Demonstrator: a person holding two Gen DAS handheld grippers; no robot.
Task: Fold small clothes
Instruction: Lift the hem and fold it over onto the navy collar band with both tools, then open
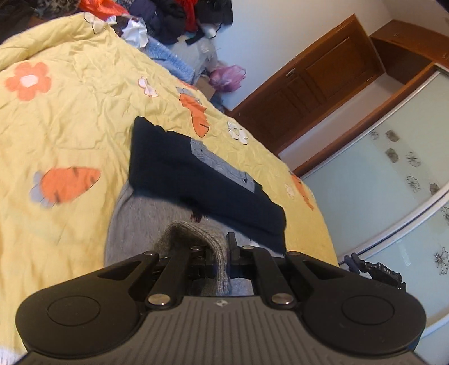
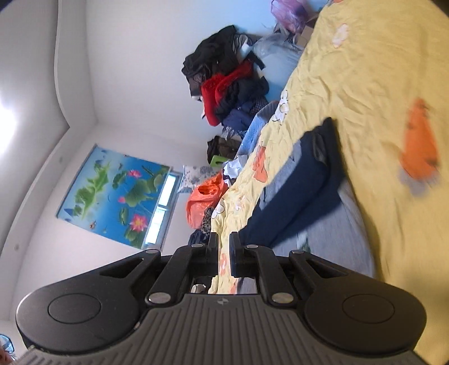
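Nearest the left wrist camera, the left gripper [image 1: 217, 252] has its fingers [image 1: 209, 261] clamped on a raised fold of the grey knitted garment [image 1: 134, 221], which bunches up between them and hides the left fingertip. Beyond the clamped fold the same grey garment spreads flat on the bed. Lying across its far part is a folded dark navy garment [image 1: 179, 171] with a pale striped panel [image 1: 216, 162] showing on its upper face; it covers the far edge of the grey piece.

Both garments rest on a crumpled yellow bedspread [image 1: 70, 118] printed with orange carrots and white flowers. At the far end of the bed stands a heap of mixed clothes [image 1: 179, 19], with a pink plastic bag [image 1: 227, 77] beside it. Off the bed's right side are a wooden door [image 1: 314, 78] and frosted sliding panels [image 1: 378, 174].

In the right wrist view, the right gripper [image 2: 223, 247] has its fingers [image 2: 235, 252] drawn nearly together with a narrow gap; nothing is visibly held between them. Past it the grey garment and the navy garment appear blurred on the bedspread. Further off lie the clothes heap [image 2: 230, 92], an orange bag [image 2: 202, 199], and a lotus picture [image 2: 112, 193] on the wall.
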